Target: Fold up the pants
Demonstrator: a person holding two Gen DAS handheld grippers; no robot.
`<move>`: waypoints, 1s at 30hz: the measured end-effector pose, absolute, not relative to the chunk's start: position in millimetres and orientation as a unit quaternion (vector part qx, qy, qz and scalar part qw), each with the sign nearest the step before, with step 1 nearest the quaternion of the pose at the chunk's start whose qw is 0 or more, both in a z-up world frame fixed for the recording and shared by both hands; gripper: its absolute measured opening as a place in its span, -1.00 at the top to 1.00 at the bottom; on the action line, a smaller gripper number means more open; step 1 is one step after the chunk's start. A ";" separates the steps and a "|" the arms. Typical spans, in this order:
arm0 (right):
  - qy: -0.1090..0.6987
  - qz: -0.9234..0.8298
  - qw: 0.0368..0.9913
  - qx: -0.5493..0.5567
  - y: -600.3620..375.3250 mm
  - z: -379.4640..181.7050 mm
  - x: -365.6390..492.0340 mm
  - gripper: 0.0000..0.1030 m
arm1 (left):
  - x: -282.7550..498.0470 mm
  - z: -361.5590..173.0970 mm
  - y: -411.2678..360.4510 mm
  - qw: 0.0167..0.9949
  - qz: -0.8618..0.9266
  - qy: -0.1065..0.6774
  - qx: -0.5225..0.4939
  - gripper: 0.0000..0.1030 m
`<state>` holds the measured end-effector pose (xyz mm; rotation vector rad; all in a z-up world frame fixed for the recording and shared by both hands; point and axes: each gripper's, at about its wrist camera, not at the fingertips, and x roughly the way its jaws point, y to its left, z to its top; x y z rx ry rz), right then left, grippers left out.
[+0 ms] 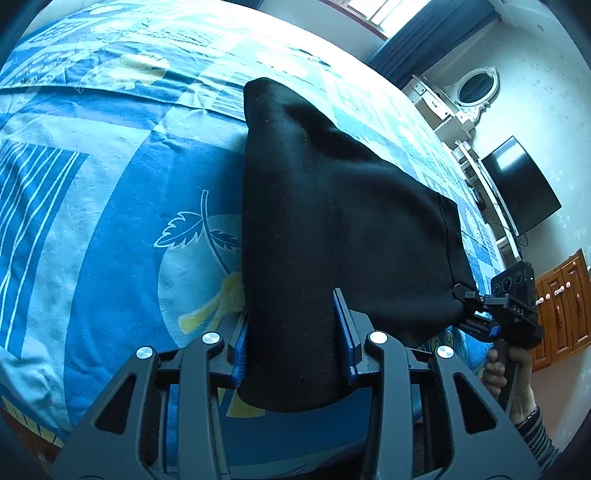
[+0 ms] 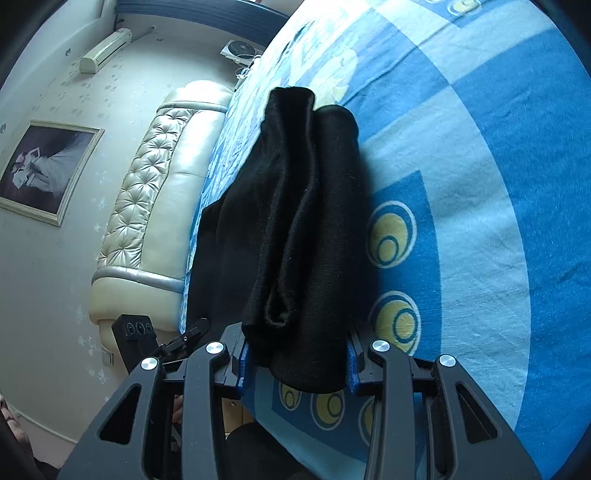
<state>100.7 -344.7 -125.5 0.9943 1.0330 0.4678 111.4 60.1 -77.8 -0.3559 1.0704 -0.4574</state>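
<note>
Left tool [image 1: 295, 332]: clamped on black pants [image 1: 314, 221]
Right tool [image 2: 297, 354]: clamped on the pants too
Bed [image 1: 92, 221]: blue patterned sheet beneath

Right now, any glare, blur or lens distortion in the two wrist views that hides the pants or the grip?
Left wrist view: strong fisheye bowing of the bedsheet, blown-out window, sharp black pants with little surface detail, left gripper pads clearly clamped on them. Right wrist view: same curvature, dark corner vignette, pants folds readable, right gripper clamped, no motion blur.
</note>
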 end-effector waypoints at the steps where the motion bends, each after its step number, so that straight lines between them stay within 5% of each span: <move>1: 0.468 0.213 0.727 0.456 -345.8 -127.9 100.3 0.26 | 112.1 -80.0 60.2 0.821 -0.216 0.502 -0.166 0.25; 23: 0.457 0.220 0.724 0.467 -349.1 -135.0 94.9 0.26 | 104.6 -83.4 57.3 0.829 -0.219 0.492 -0.152 0.08; 30: 0.443 0.227 0.718 0.487 -352.6 -136.4 92.2 0.13 | 103.3 -83.3 60.5 0.842 -0.203 0.480 -0.139 -0.34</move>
